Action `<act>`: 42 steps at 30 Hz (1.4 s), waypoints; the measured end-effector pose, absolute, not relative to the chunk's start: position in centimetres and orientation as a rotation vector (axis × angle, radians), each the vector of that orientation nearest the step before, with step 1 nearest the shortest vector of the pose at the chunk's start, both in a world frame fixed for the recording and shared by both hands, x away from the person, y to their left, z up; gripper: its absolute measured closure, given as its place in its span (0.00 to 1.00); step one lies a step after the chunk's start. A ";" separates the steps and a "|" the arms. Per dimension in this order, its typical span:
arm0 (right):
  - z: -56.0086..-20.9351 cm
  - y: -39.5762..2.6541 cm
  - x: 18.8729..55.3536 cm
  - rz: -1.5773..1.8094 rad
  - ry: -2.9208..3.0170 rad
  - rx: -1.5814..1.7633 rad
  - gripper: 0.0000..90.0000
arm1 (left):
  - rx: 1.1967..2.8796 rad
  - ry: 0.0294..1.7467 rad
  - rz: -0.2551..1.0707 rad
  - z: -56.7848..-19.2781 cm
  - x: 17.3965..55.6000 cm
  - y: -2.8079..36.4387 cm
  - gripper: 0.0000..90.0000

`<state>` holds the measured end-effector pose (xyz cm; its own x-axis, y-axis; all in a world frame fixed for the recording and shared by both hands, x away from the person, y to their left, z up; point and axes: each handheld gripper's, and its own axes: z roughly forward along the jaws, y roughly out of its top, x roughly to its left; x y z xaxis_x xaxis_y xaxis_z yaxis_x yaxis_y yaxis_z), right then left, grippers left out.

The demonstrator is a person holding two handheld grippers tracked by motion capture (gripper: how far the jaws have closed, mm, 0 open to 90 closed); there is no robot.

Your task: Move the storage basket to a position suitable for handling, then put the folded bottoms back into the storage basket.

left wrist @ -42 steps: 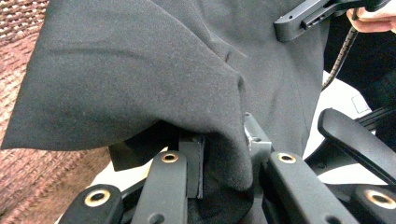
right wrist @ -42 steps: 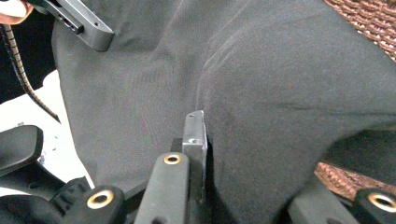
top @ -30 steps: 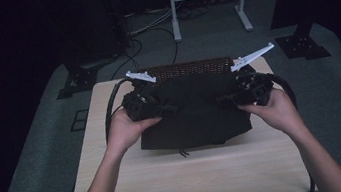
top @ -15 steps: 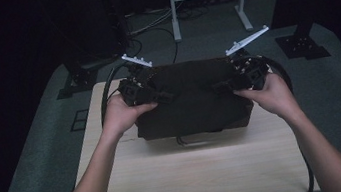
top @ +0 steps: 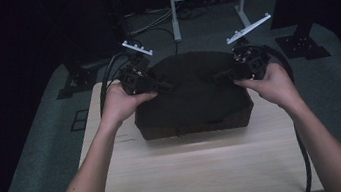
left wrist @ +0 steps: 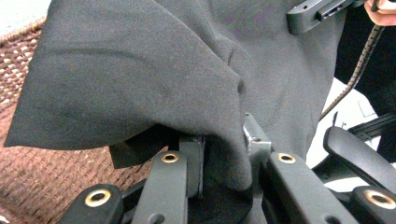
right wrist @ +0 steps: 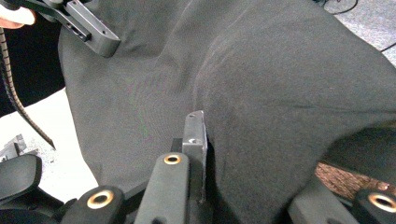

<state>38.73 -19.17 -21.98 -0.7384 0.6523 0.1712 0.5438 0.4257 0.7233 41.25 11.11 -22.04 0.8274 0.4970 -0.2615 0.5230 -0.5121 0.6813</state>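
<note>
A dark cloth (top: 192,90) lies draped over a brown woven basket (top: 195,123), which sits toward the far half of the pale wooden surface (top: 204,172); the basket is the landmark here. The left gripper (top: 149,83) holds the cloth at the basket's left side and the right gripper (top: 236,71) holds it at the basket's right side, each steadied by a hand; the left hand (top: 121,103) and right hand (top: 270,84) rest just beside the basket's near corners.

In the left gripper view the fingers (left wrist: 189,163) are pinched together on a fold of the cloth, with the wicker weave showing below and to the side; in the right gripper view the fingers (right wrist: 194,140) are likewise clamped on the cloth, one metal pad pressed into the fabric and a sliver of weave showing under the lifted hem. The cloth bulges up between the two grips; holding both sides at once seems meant to keep it spread and level over the basket's mouth, so it can be settled or lifted evenly rather than bunching to one side.

The cloth's near edge hangs over the basket's front wall; its far edge domes above the rim. Nearer than the basket the surface is bare and offers wide room; to the basket's left and right the margin is narrow, and beyond it the surface ends close by.
</note>
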 end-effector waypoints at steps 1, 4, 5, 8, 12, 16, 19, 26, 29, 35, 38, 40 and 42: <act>-21.8 -19.2 38.8 1.207 2.533 1.071 0.83 | 2.202 0.743 -0.041 -22.0 41.3 11.1 0.83; -21.5 -19.2 39.1 1.205 2.529 1.075 0.83 | 2.200 0.746 -0.035 -21.6 41.6 11.0 0.83; -21.4 -19.2 39.3 1.203 2.528 1.072 0.83 | 2.199 0.749 -0.036 -21.5 41.7 10.9 0.83; -21.2 -19.2 39.6 1.202 2.524 1.080 0.83 | 2.199 0.753 -0.031 -21.3 42.1 10.9 0.83; -20.9 -19.2 40.1 1.205 2.519 1.089 0.83 | 2.201 0.758 -0.026 -21.0 42.6 10.9 0.83; -20.6 -19.2 40.6 1.209 2.517 1.086 0.83 | 2.206 0.760 -0.029 -20.8 43.3 10.9 0.83; -20.5 -19.2 40.9 1.203 2.516 1.089 0.83 | 2.204 0.765 -0.030 -20.8 43.6 10.8 0.83; -20.0 -19.3 41.9 1.197 2.514 1.098 0.83 | 2.201 0.769 -0.032 -20.7 44.5 10.6 0.83; -19.9 -19.3 42.2 1.185 2.517 1.096 0.83 | 2.202 0.772 -0.034 -20.8 44.8 10.5 0.83; -19.9 -19.3 42.7 1.175 2.517 1.102 0.83 | 2.205 0.777 -0.044 -21.0 45.3 10.3 0.83; -19.9 -19.4 42.8 1.181 2.515 1.110 0.83 | 2.201 0.781 -0.041 -20.9 45.6 10.3 0.83; -19.8 -19.3 43.0 1.180 2.513 1.112 0.83 | 2.200 0.787 -0.042 -20.9 45.8 10.3 0.83; -19.9 -19.4 43.2 1.187 2.510 1.122 0.83 | 2.202 0.785 -0.047 -20.8 46.1 10.4 0.83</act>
